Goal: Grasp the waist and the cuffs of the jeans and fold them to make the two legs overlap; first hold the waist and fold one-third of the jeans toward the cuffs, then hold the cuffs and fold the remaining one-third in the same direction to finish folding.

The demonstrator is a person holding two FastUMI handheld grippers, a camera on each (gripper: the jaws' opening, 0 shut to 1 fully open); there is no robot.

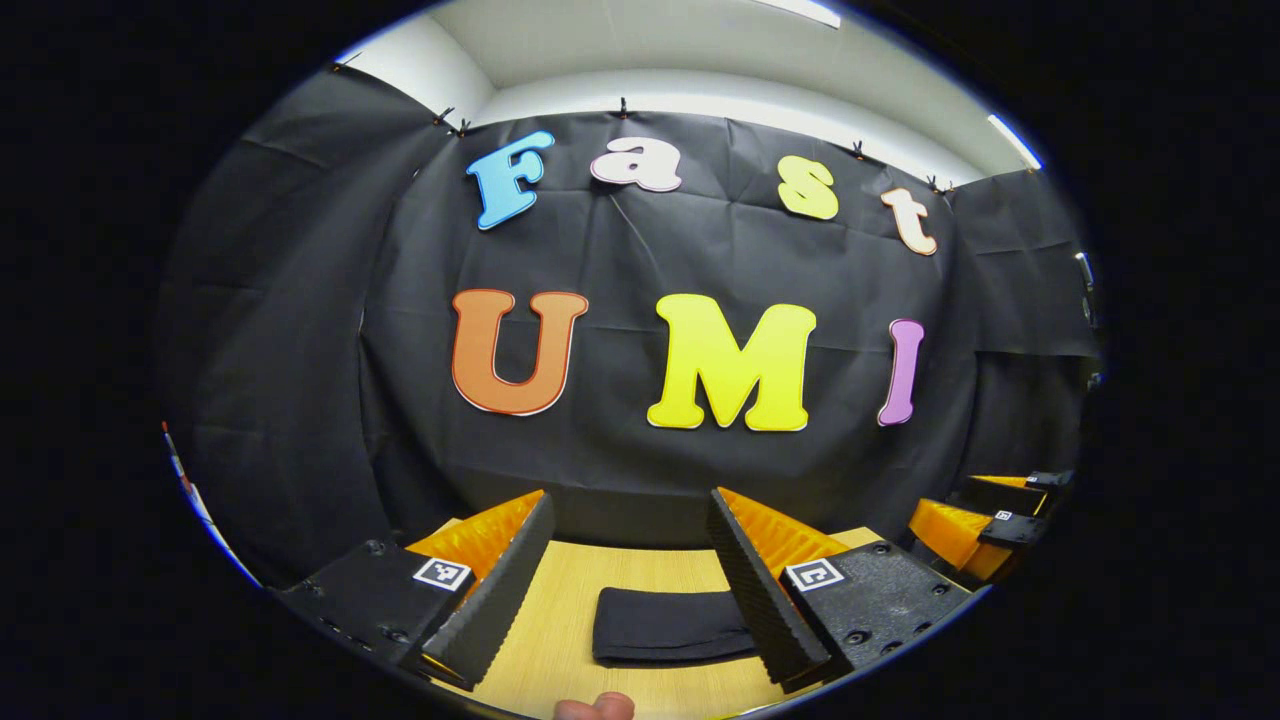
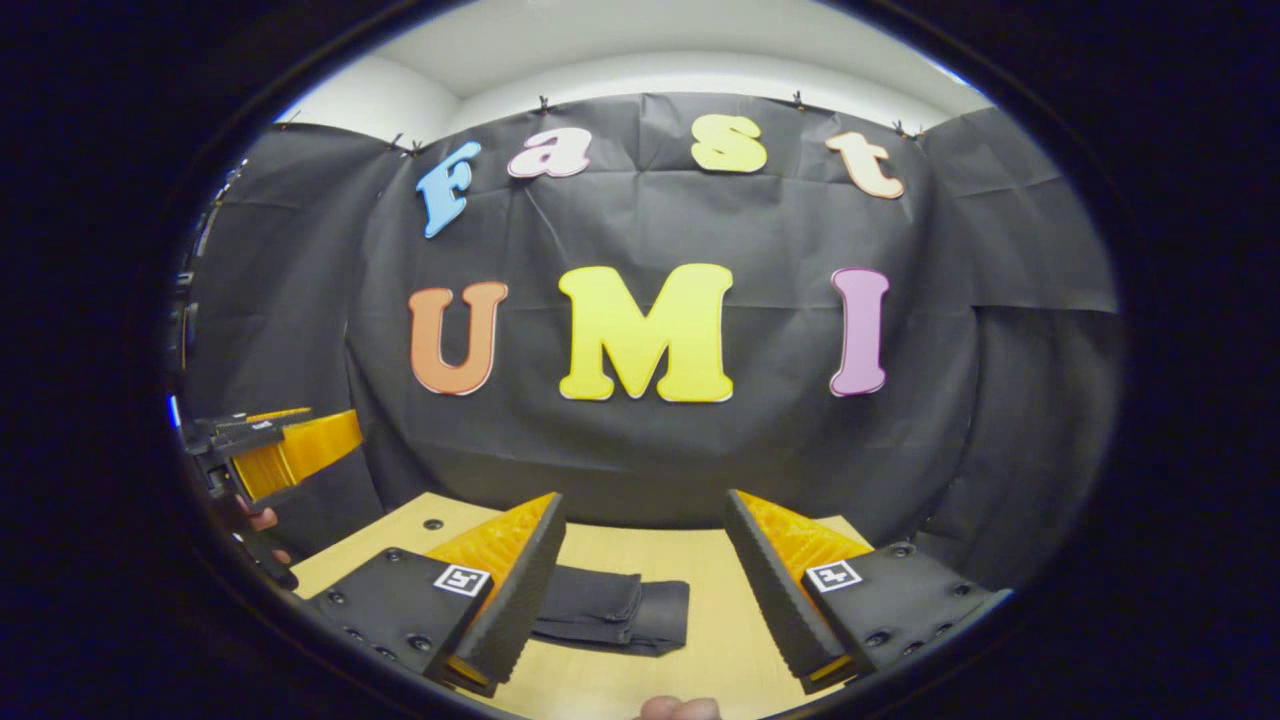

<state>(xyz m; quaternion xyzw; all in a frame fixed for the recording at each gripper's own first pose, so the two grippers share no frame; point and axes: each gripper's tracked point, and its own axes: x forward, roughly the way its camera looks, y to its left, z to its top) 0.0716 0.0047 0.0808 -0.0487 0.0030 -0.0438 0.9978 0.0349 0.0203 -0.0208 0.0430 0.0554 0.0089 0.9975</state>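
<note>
The dark jeans [image 1: 670, 625] lie folded into a small flat bundle on the light wooden table [image 1: 560, 600]. In the left gripper view they rest below and between the spread fingers of my left gripper [image 1: 630, 505], which is open and holds nothing. In the right gripper view the jeans [image 2: 620, 610] sit left of centre, their near-left end hidden behind one finger. My right gripper [image 2: 645, 500] is also open, raised above the table and apart from the cloth. Both grippers face the back wall.
The right gripper [image 1: 985, 520] appears far right in the left gripper view. The left gripper [image 2: 265, 445], with a hand [image 2: 262, 520] under it, appears at the left edge of the right gripper view. The table has a small hole [image 2: 432, 523] near its far-left corner.
</note>
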